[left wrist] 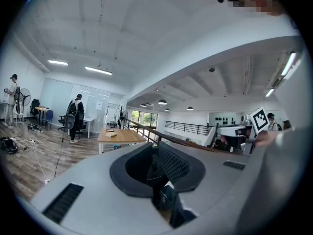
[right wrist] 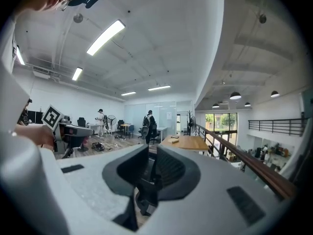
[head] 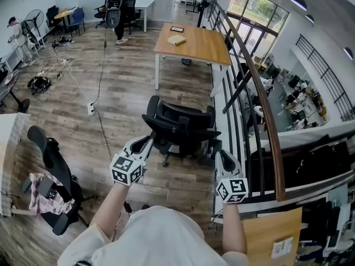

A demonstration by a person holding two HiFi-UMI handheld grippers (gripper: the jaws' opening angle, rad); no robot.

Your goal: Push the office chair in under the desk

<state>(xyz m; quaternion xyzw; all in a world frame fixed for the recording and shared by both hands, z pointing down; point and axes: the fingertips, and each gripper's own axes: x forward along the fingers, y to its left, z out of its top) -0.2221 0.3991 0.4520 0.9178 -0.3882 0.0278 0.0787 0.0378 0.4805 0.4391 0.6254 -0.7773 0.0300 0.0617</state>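
A black office chair (head: 180, 129) stands on the wood floor, well short of the wooden-topped desk (head: 194, 43) beyond it. My left gripper (head: 146, 144) is at the chair's near left side. My right gripper (head: 217, 150) is at its near right side, by the armrest. In the left gripper view the jaws of that gripper (left wrist: 155, 153) stand a narrow slit apart, with nothing between them; parts of the chair (left wrist: 168, 202) show below, the desk (left wrist: 120, 136) beyond. The right gripper (right wrist: 152, 155) looks the same, with the chair (right wrist: 144, 197) and the desk (right wrist: 188, 142) ahead.
A railing (head: 260, 93) runs along the right beside chair and desk. A second black chair (head: 52, 170) draped with cloth stands at the left by a white table (head: 8, 148). A cable (head: 100, 87) crosses the floor. A person (head: 116, 10) stands far back. A book (head: 176, 39) lies on the desk.
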